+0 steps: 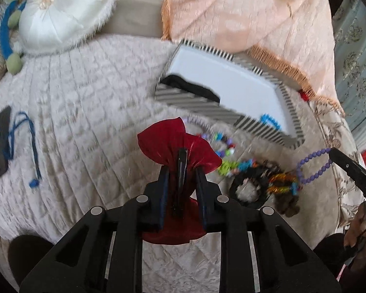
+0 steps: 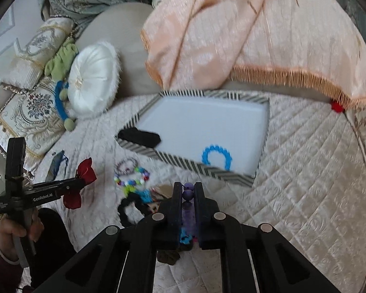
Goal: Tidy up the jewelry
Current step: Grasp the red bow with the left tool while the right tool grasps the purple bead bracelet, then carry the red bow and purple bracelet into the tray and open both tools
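Velvet shows between my left claw (image 1: 181,171) fingers: a red pouch (image 1: 180,144), clamped at its gathered neck, long axis running along the fingers, frilled mouth pointing far and sack toward me. My right claw (image 2: 188,190) is closed on a purple bead bracelet (image 2: 188,193), whose loop hangs down in the left view. Both are held above the quilted bed (image 1: 85,112). Beyond sits the striped tray (image 2: 183,162), holding a blue bracelet (image 2: 216,157) near its near edge and a black item (image 2: 140,136) at left. More beads (image 2: 131,178) lie on the bed between.
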Action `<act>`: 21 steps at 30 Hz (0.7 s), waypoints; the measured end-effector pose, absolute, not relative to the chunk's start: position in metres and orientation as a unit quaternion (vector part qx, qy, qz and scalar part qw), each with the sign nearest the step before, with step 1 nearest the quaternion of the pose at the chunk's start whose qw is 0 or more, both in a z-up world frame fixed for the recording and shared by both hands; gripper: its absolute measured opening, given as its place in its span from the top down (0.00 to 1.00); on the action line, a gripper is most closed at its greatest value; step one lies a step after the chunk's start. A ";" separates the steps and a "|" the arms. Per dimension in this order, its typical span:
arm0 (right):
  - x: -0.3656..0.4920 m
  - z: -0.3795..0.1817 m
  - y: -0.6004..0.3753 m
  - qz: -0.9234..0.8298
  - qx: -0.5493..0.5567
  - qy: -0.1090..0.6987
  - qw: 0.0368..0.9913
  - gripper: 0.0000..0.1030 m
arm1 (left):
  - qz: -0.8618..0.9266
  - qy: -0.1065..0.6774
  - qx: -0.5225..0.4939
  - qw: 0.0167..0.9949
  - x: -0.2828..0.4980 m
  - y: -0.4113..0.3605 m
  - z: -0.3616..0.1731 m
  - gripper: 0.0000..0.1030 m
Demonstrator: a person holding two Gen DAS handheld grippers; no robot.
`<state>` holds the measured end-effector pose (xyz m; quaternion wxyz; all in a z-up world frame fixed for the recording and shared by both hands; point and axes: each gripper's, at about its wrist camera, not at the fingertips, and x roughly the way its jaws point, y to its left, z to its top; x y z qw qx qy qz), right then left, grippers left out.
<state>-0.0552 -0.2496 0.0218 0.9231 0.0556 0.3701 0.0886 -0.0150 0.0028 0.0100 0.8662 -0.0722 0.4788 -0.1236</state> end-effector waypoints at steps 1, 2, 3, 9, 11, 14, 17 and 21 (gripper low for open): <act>-0.055 0.026 -0.249 0.087 0.054 0.366 0.925 0.92 | -0.124 0.475 -0.072 0.868 -0.014 0.002 0.015 0.81; -0.055 0.029 -0.248 0.086 0.053 0.362 0.927 0.92 | -0.125 0.471 -0.071 0.870 -0.013 0.001 0.019 0.81; -0.055 0.032 -0.249 0.086 0.053 0.360 0.927 0.92 | -0.125 0.466 -0.068 0.873 -0.011 -0.001 0.025 0.81; -0.053 0.042 -0.251 0.081 0.049 0.353 0.931 0.92 | -0.122 0.447 -0.048 0.885 -0.005 -0.012 0.041 0.81; -0.052 0.044 -0.251 0.081 0.048 0.352 0.931 0.92 | -0.122 0.444 -0.041 0.887 -0.002 -0.017 0.043 0.81; -0.050 0.045 -0.250 0.081 0.046 0.352 0.931 0.92 | -0.122 0.438 -0.028 0.890 -0.001 -0.025 0.046 0.81; -0.048 0.046 -0.250 0.082 0.044 0.352 0.931 0.92 | -0.118 0.433 -0.018 0.893 0.002 -0.032 0.047 0.81; -0.045 0.047 -0.250 0.081 0.043 0.352 0.932 0.92 | -0.117 0.431 -0.011 0.895 0.009 -0.039 0.047 0.81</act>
